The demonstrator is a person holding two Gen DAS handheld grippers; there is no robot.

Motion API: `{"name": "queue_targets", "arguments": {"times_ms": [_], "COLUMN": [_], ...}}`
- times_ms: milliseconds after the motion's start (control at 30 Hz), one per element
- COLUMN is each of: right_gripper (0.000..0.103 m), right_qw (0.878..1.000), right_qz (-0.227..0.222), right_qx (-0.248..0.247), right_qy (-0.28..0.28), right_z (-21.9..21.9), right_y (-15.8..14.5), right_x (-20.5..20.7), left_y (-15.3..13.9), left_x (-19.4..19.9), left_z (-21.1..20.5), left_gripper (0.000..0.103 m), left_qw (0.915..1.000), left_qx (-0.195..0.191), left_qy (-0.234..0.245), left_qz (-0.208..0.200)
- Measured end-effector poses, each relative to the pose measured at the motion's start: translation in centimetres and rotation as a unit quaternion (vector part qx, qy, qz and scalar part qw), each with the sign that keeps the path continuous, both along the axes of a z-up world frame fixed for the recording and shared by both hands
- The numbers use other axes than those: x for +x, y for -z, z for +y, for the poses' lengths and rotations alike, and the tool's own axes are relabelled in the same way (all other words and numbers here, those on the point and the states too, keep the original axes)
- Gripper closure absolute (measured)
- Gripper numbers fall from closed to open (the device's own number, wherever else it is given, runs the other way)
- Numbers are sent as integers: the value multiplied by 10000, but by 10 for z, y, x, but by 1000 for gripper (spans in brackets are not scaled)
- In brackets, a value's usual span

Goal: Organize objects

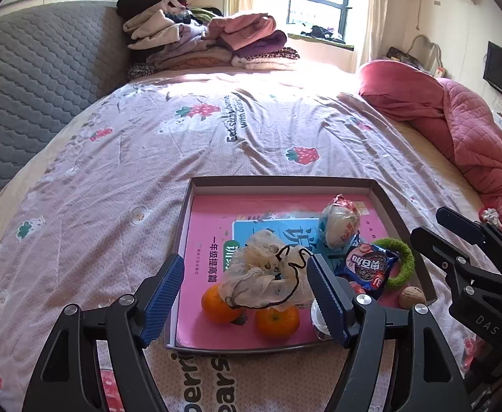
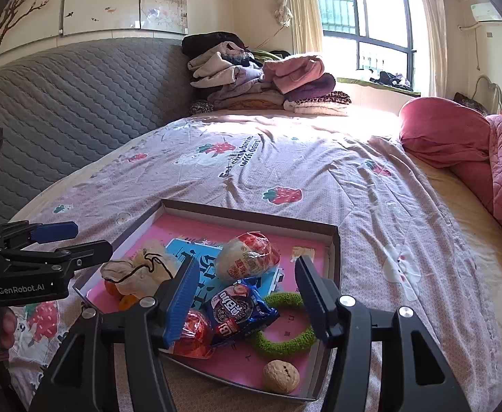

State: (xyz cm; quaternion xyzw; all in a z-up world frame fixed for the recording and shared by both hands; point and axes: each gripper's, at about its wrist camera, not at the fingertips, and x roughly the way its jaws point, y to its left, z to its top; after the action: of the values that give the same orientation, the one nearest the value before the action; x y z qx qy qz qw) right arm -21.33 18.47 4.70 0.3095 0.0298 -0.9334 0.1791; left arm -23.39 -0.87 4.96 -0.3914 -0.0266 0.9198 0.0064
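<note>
Cardboard tray [image 2: 333, 240] holds fuzzy green ring [image 2: 285, 322], wrinkled walnut [image 2: 281, 376].

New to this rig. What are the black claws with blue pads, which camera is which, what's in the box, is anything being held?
No robot arm here: a person holds one two-finger gripper in each hand. Each picture comes from a fisheye camera on a gripper, looking along its fingers. The left wrist view shows the left gripper; the right wrist view shows the right gripper. Each also appears at the edge of the other's view.

On the bed's strawberry-print quilt lies a shallow cardboard box with a pink book as its floor. In it: two oranges, a crumpled sheer drawstring bag over them, a wrapped bun, a blue cookie packet, a red-wrapped snack, a green fuzzy ring and a walnut.

Both grippers are open and hold nothing.
</note>
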Motion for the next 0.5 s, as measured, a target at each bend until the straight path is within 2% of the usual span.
{"name": "queue_targets", "arguments": {"times_ms": [300, 500], "right_gripper": [42, 34], "right_qw": [10000, 9998], "right_qz": [13, 29], "right_qx": [-35, -29], "right_qy": [65, 200], "right_z": [0, 1], "right_y": [-8, -14], "right_x": [5, 9], "left_y": [-9, -11], "left_x": [11, 18], "left_z": [3, 5], "left_gripper": [25, 25], "left_qw": [9998, 9994], "left_qx": [-71, -113], "left_qy": [-67, -121], "left_qz": [168, 298]}}
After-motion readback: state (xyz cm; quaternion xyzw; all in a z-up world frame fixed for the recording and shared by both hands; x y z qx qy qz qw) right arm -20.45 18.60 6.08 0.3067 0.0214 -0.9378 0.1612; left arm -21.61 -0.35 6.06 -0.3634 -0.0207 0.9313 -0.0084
